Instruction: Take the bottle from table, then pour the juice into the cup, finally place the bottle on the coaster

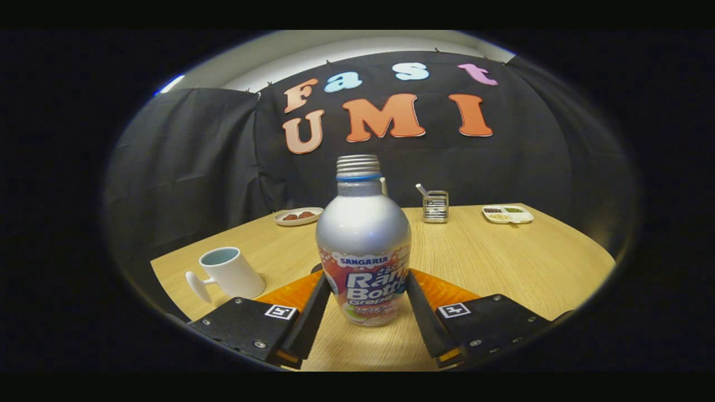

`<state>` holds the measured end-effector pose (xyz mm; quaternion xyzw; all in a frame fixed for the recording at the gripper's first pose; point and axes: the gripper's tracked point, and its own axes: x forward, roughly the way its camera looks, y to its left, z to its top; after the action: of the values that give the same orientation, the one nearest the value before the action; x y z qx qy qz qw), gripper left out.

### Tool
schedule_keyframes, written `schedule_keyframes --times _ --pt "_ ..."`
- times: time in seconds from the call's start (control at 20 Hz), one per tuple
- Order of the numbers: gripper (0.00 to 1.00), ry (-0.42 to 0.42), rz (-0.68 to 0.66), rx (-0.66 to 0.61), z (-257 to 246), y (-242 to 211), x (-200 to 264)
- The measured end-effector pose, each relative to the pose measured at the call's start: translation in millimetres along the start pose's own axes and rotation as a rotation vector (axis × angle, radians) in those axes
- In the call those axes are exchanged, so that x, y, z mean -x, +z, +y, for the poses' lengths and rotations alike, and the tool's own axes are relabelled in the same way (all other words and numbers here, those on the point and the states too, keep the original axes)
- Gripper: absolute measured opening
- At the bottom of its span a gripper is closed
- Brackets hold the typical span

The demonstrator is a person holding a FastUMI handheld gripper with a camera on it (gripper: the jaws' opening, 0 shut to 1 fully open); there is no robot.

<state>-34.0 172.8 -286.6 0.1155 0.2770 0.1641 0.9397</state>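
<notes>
A silver bottle with a colourful label and a bare threaded neck stands upright between my fingers. My gripper is shut on it, with the left finger and the right finger pressing on its lower sides. An orange coaster lies on the wooden table just behind the bottle, and the bottle and fingers hide its middle. Whether the bottle's base rests on the table, I cannot tell. A white cup with its handle towards the left stands beside the left finger, apart from the coaster.
Along the table's far edge sit a small plate with brown pieces, a clear holder with a stick in it and a white divided tray. Black cloth walls close in the back and left.
</notes>
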Motion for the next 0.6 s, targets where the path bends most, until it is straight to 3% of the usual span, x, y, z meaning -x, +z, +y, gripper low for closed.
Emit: schedule_keyframes --times 0.6 --pt "0.74 -0.104 -0.030 0.341 2 34 -2"
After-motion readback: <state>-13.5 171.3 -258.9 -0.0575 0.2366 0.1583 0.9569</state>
